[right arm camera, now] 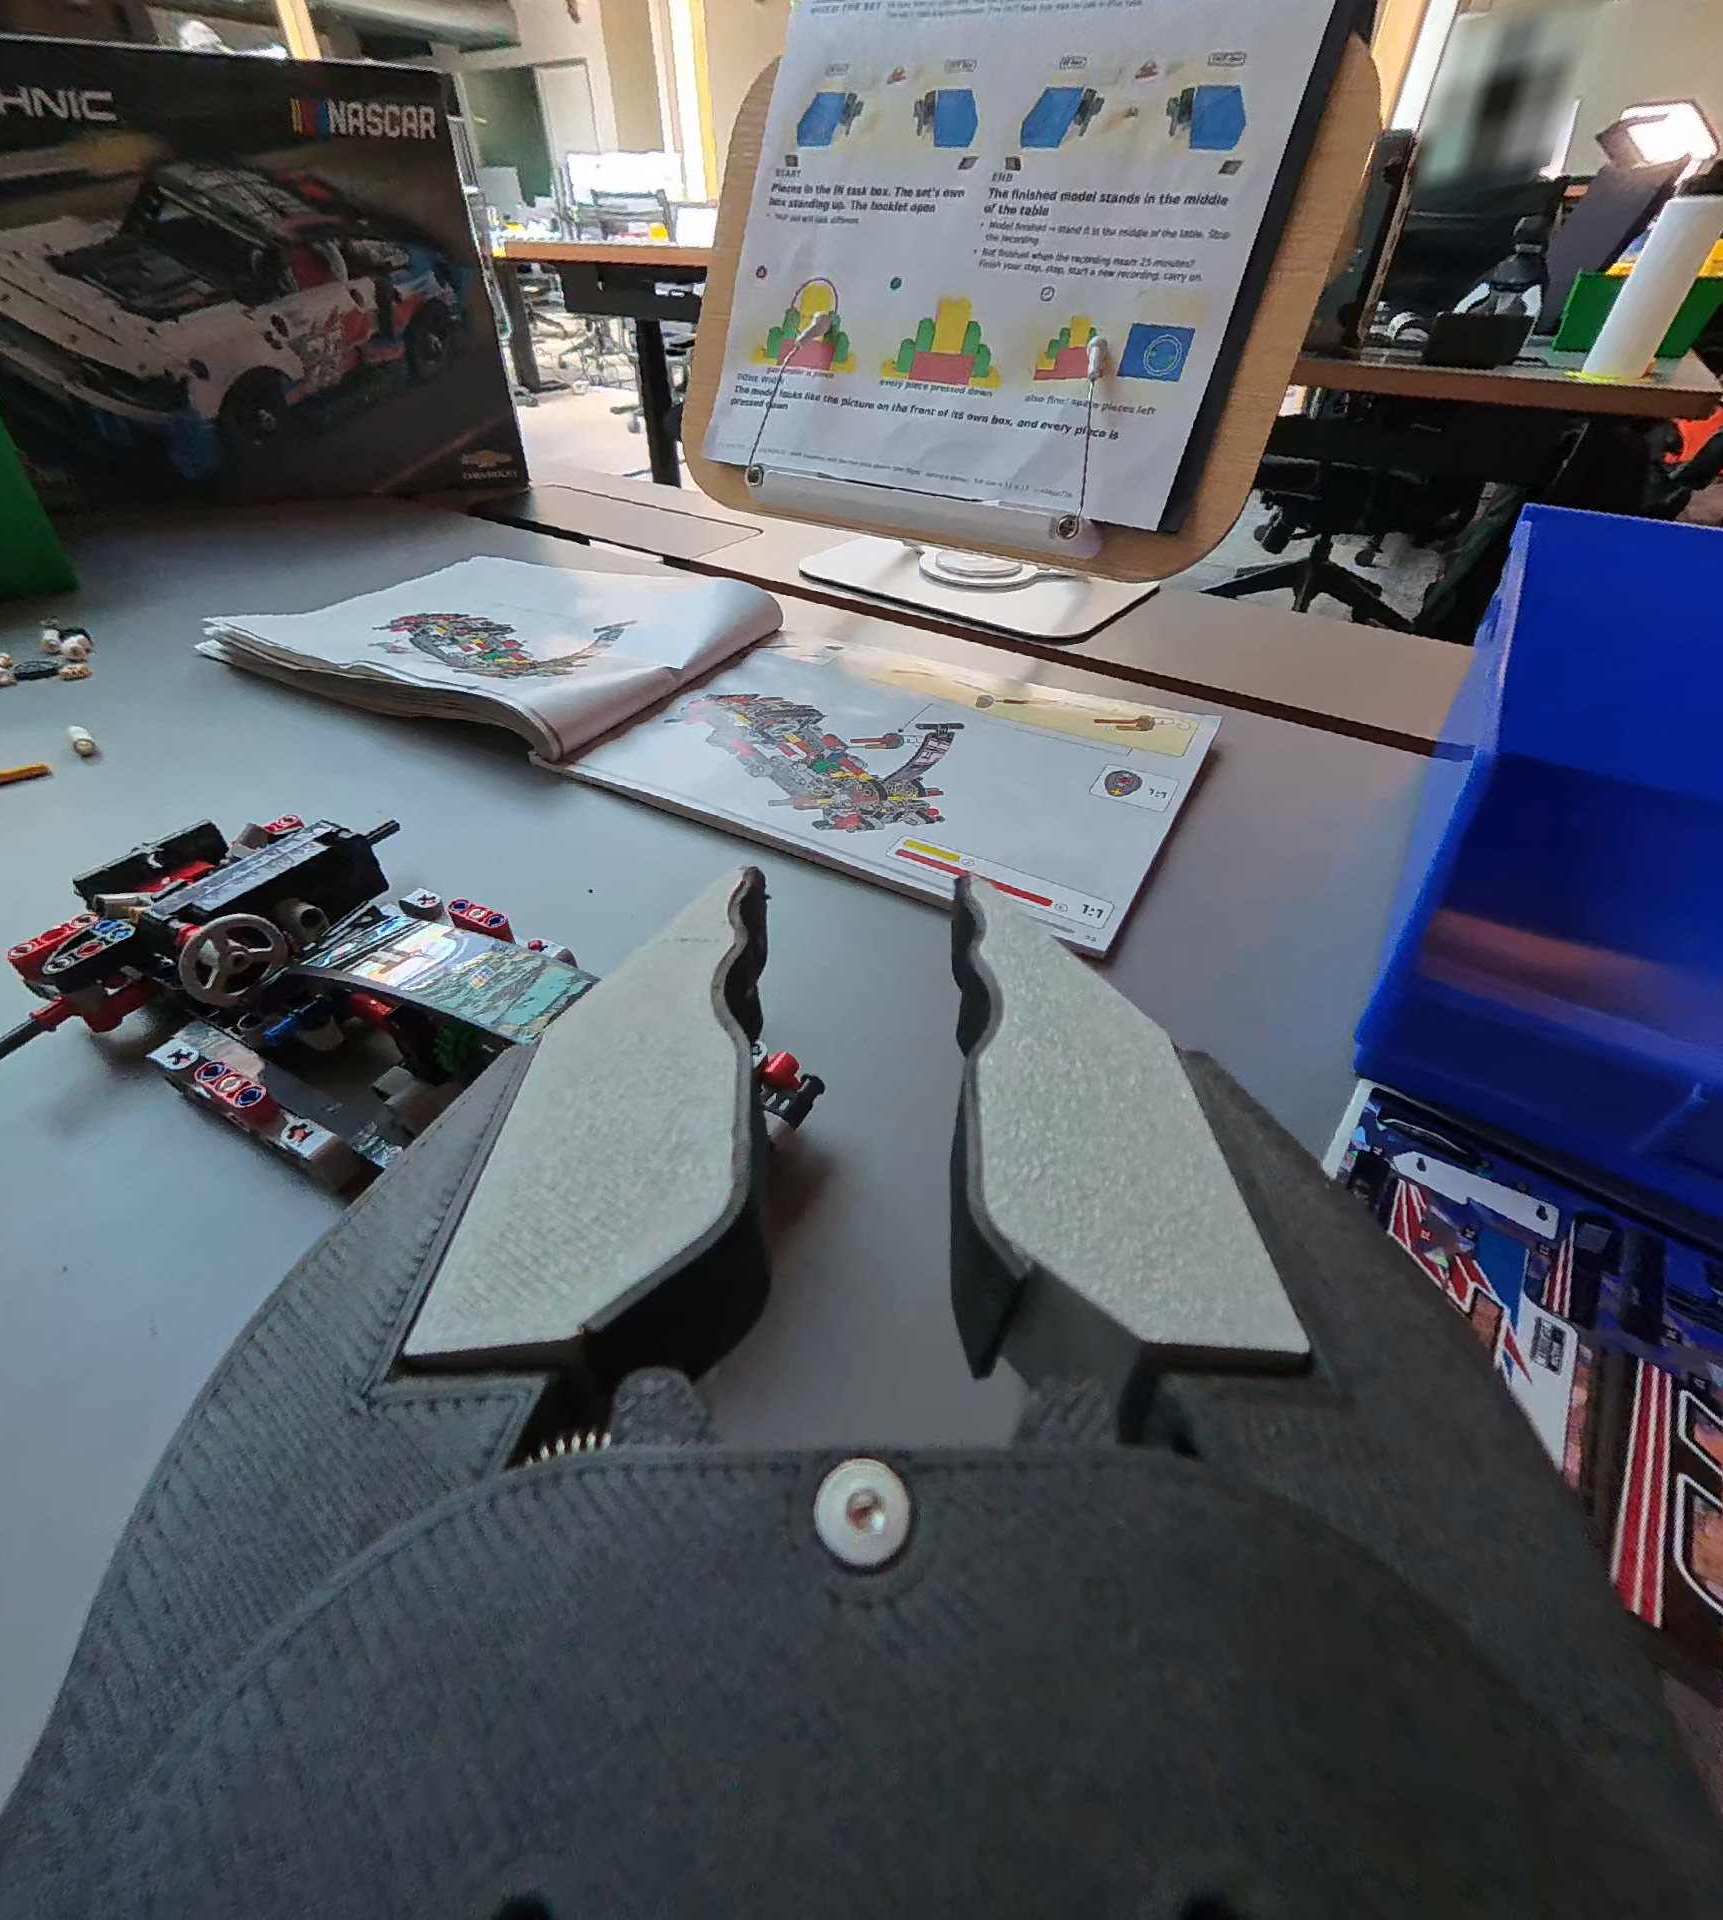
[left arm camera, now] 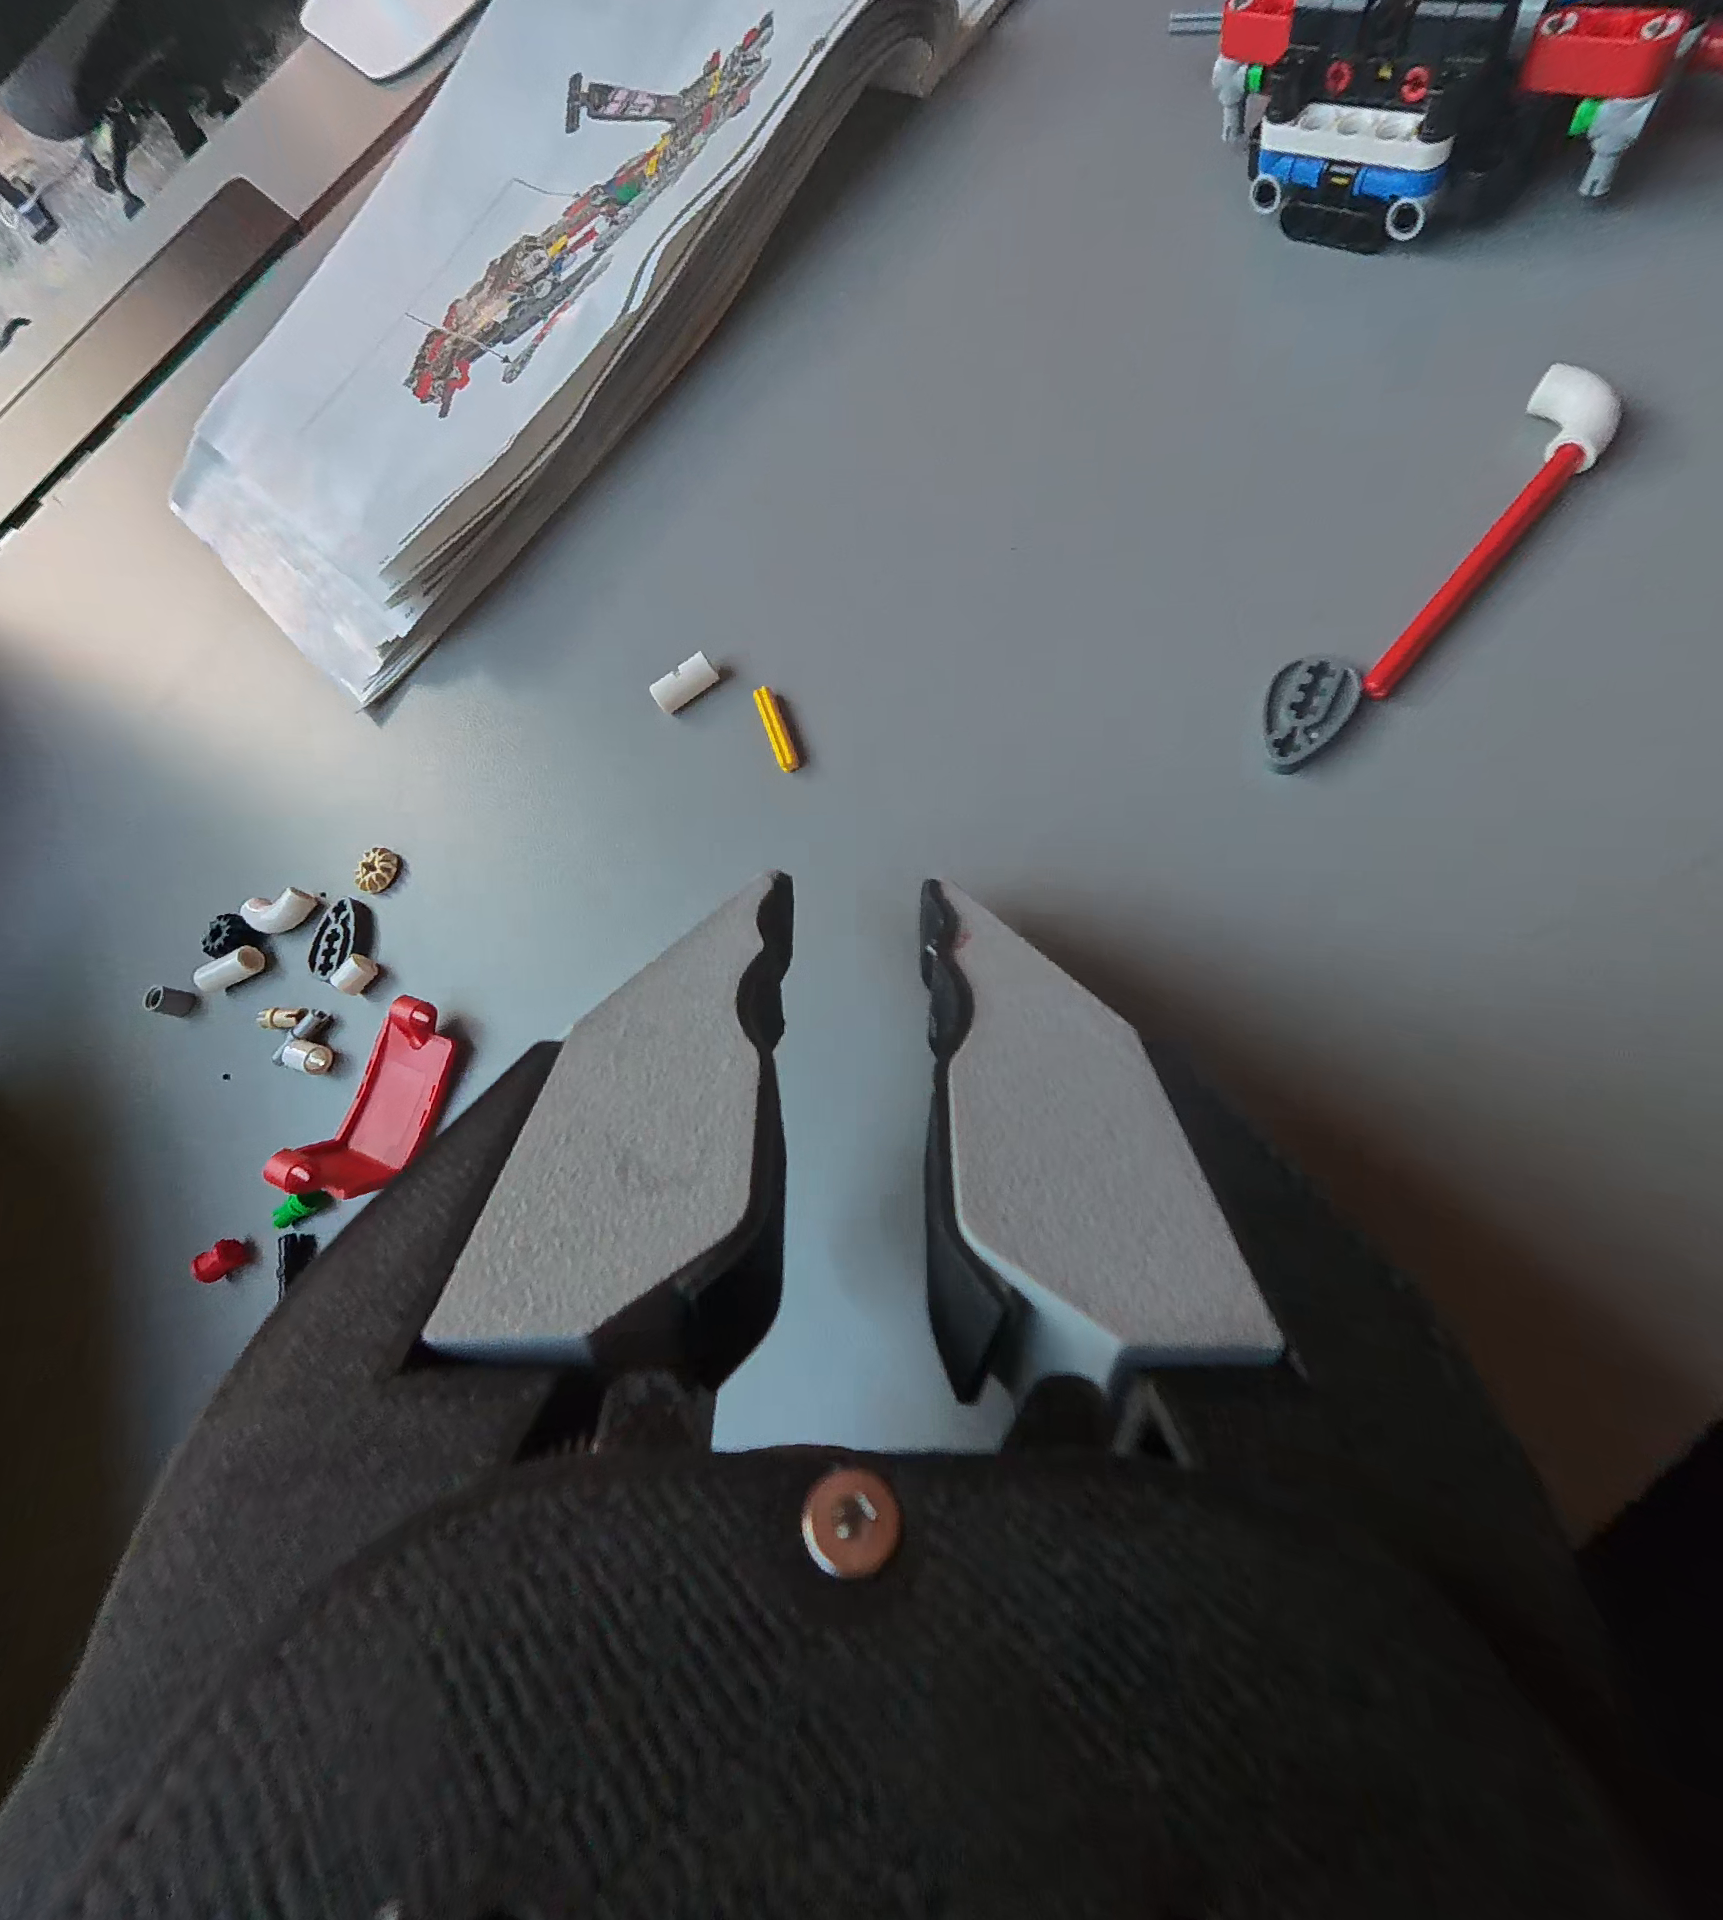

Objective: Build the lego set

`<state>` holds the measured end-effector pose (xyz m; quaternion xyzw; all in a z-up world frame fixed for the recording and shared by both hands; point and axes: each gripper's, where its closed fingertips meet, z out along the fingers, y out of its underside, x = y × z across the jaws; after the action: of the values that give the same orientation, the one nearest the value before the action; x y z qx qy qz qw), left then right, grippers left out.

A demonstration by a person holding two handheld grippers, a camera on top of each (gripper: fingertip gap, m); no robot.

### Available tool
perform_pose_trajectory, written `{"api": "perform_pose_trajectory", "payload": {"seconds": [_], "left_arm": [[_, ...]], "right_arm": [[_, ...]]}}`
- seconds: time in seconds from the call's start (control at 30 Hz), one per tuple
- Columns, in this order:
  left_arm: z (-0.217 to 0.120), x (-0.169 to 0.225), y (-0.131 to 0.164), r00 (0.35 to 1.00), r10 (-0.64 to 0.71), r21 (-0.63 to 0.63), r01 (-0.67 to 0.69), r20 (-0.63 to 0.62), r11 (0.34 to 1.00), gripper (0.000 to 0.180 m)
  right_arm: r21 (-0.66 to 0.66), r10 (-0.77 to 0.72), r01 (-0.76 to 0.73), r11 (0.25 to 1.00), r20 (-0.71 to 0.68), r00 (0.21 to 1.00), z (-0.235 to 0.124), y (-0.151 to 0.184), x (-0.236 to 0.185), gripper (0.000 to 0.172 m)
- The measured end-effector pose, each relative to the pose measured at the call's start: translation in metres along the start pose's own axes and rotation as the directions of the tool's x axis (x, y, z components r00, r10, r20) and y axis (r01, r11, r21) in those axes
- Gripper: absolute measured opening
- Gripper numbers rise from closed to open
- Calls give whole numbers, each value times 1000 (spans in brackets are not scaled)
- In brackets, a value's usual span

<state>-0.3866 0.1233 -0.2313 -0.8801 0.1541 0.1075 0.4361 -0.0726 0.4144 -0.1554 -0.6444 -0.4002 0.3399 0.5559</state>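
Bricks lie scattered over the grey table [left arm camera: 992, 436], and both my grippers hang above it with nothing in them. My left gripper [left arm camera: 855, 894] has its fingers parted with bare tabletop between them; the yellow axle [left arm camera: 777, 728] and the short white connector [left arm camera: 683, 682] lie just ahead of its tips, apart from each other and from me. To its left sits a small heap of loose parts [left arm camera: 301, 966] with a red panel [left arm camera: 389, 1107] at its edge, seemingly kept together so that they stay within reach. Farther right a red axle [left arm camera: 1470, 569] carries a white elbow piece [left arm camera: 1579, 410] at its far end, its near end touching a dark grey cam-shaped piece [left arm camera: 1306, 713].

My right gripper [right arm camera: 857, 899] is likewise spread and empty, poised over the table near the corner of the open instruction booklet [right arm camera: 940, 790], which lies flat where its page can be read. The half-built model [right arm camera: 244, 966] rests just left of that gripper; a blue bin [right arm camera: 1615, 831] stands to its right.
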Motion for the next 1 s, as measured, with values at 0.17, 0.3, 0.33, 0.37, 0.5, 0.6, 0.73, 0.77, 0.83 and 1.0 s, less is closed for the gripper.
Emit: {"api": "perform_pose_trajectory", "payload": {"seconds": [0.17, 0.3, 0.33, 0.37, 0.5, 0.6, 0.73, 0.77, 0.83, 1.0], "left_arm": [[-2, 0, -2, 999, -33, 20, 33, -30, 999, 22], [-5, -3, -4, 998, -60, 47, 61, -28, 997, 23], [-5, -3, -5, 998, -60, 55, 61, -29, 997, 22], [-6, -3, -6, 998, -59, 59, 61, -31, 996, 22], [-3, 0, -2, 997, -51, 30, 53, -53, 998, 23], [-2, 4, -2, 997, -36, 21, 38, -66, 999, 23], [0, 8, -3, 994, -23, 23, 25, -106, 999, 22], [1, 8, -5, 993, -22, 30, 26, -113, 999, 22], [5, 9, -9, 990, -22, 38, 27, -137, 999, 22], [13, 12, -15, 983, -7, 39, 14, -181, 999, 22]], "right_arm": [[-3, -1, 1, 1000, 8, 1000, 4, 1, 2, 31], [1, -9, 9, 1000, 19, 1000, 7, -1, 2, 30], [1, -11, 11, 1000, 22, 1000, 8, -1, 2, 30], [1, -14, 14, 1000, 24, 1000, 8, -1, 2, 30], [10, -13, 13, 1000, 29, 1000, 8, -2, 1, 29], [18, -1, 1, 1000, 30, 1000, 7, -3, 3, 29], [23, 11, -12, 1000, 26, 1000, 2, -2, 4, 29], [28, 17, -18, 999, 28, 999, 0, -3, 3, 30], [36, 24, -25, 999, 33, 999, -4, -3, 2, 29], [37, -7, 6, 999, 14, 1000, -14, -1, 3, 27]]}}
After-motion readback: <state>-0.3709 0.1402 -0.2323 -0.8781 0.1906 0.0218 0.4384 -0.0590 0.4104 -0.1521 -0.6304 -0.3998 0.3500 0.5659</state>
